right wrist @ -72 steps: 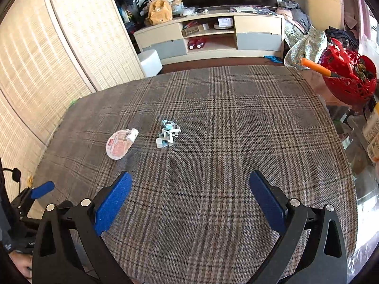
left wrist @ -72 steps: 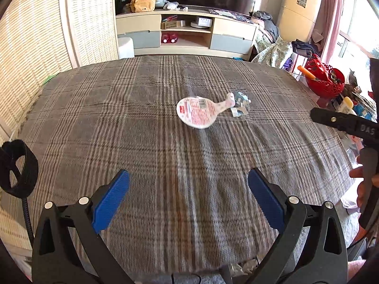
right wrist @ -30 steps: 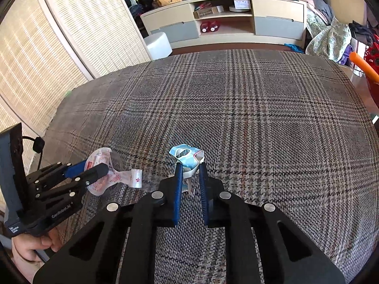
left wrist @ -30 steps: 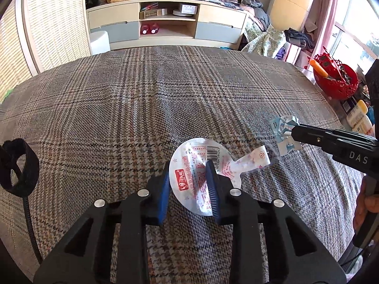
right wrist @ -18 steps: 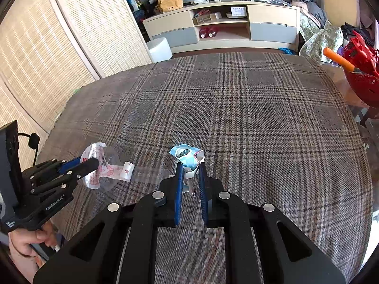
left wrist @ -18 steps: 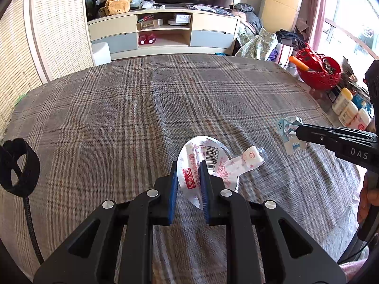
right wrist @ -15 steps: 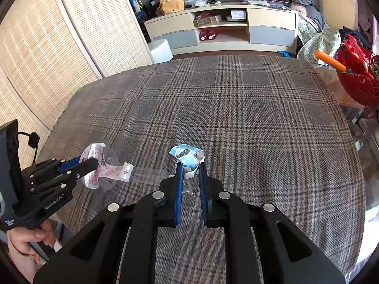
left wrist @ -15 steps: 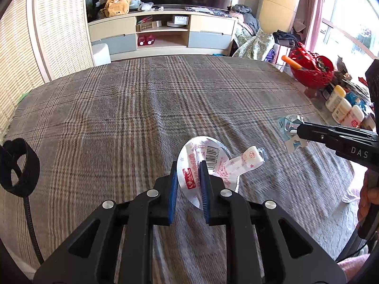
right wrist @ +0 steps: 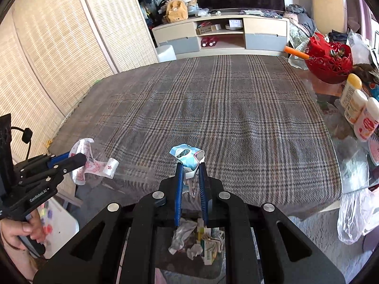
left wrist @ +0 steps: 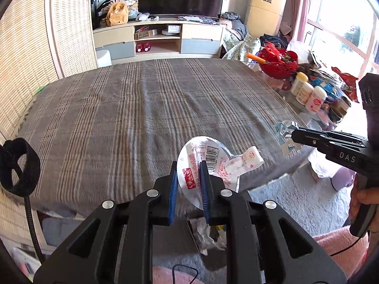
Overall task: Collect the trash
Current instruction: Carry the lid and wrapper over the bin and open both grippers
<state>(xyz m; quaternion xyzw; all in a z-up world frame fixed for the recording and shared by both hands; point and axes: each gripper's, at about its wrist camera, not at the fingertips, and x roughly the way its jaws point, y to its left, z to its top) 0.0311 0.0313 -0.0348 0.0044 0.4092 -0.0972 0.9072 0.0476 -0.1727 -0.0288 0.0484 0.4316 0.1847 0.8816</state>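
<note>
Pouch: a flat, round foil-and-plastic pouch (left wrist: 208, 158) with a barcode, pink print and a short spout with a white cap; it is crumpled, off the bed and in the air over the bed's near edge.
Left gripper: the left gripper (left wrist: 189, 177), black with blue ribbed pads, is clamped narrow on the pouch's lower rim; its jaws closed further on the pouch in the past second. In the right view the pouch (right wrist: 88, 162) sticks out sideways from it.
Wrapper: a small crushed wrapper (right wrist: 188, 157), glossy blue and white, folded into a lump, held above the bed's near edge.
Right gripper: the right gripper (right wrist: 190, 177), same build, is pinched nearly closed on the wrapper's lower end.
Hands: a hand (right wrist: 20, 230) grips the left tool's handle; fingers (left wrist: 362, 197) wrap the right tool's.
Bin: below both grippers, a dark bin (right wrist: 196, 236) with crumpled paper and cartons.
Bed: a woven plaid blanket (right wrist: 225, 108), grey-brown, soft and slightly rumpled.
Floor: pale shaggy rug (left wrist: 296, 203).
Side: a red openwork basket (right wrist: 329, 59) and smooth plastic bottles (right wrist: 360, 108) to the right.
Walls: pale woven screens (right wrist: 59, 40).
</note>
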